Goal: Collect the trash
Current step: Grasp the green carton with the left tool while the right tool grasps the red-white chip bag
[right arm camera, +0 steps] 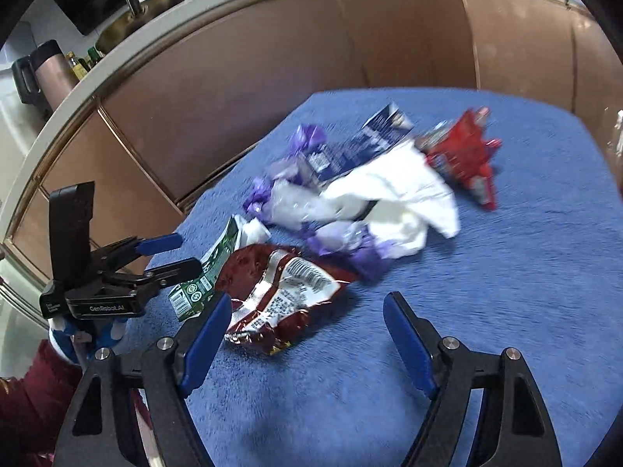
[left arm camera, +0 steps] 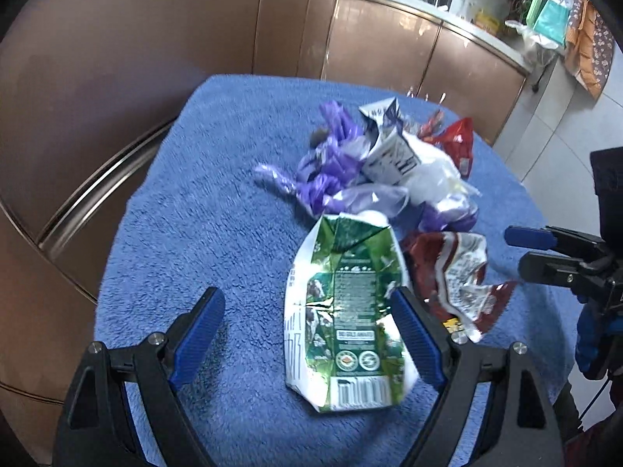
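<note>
Left gripper (left arm camera: 307, 303) gapes over the green carton (left arm camera: 342, 334); right gripper (right arm camera: 307, 307) spread wide above the brown wrapper (right arm camera: 280, 292)

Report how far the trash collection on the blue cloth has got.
Done: nothing shows as collected. In hand: nothing; the left gripper and right gripper are open above the blue cloth. Left: green carton, dark red wrapper, purple bag, white-and-navy carton, red packet.

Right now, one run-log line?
stage: approach | left gripper: open over green carton | right gripper: open by dark red wrapper | held: nothing
</note>
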`<action>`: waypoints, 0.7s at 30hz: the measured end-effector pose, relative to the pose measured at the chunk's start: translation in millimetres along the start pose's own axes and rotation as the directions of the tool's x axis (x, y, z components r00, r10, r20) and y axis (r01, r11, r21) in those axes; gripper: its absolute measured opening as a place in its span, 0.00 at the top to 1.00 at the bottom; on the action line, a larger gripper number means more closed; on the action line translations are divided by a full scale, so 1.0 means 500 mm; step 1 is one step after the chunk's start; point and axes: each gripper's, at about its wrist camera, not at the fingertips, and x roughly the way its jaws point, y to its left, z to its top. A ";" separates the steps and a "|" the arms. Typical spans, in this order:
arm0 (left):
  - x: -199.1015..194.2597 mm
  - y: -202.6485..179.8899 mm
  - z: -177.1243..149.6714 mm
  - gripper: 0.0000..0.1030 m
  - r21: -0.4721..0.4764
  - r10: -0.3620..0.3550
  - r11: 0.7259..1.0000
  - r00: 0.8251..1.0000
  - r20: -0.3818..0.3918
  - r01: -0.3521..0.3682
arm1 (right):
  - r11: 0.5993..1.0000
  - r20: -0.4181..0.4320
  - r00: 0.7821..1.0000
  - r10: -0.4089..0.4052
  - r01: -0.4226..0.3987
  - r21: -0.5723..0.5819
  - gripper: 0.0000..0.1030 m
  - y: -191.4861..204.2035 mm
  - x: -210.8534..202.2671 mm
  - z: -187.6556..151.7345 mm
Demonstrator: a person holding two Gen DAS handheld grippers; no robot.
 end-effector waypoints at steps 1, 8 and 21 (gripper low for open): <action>0.006 -0.001 -0.001 0.17 0.007 -0.007 1.000 1.000 -0.008 0.007 | 1.000 -0.009 1.000 0.006 -0.006 0.003 0.24 -0.004 0.012 0.001; 0.044 -0.034 -0.001 0.27 0.066 -0.046 0.997 0.997 -0.067 0.050 | 0.998 -0.049 0.997 0.058 -0.059 -0.004 0.33 -0.025 0.063 0.012; 0.022 -0.089 0.001 0.77 0.050 -0.081 0.995 0.994 -0.074 0.085 | 0.992 -0.008 0.992 0.125 -0.125 -0.002 0.86 -0.051 0.006 -0.011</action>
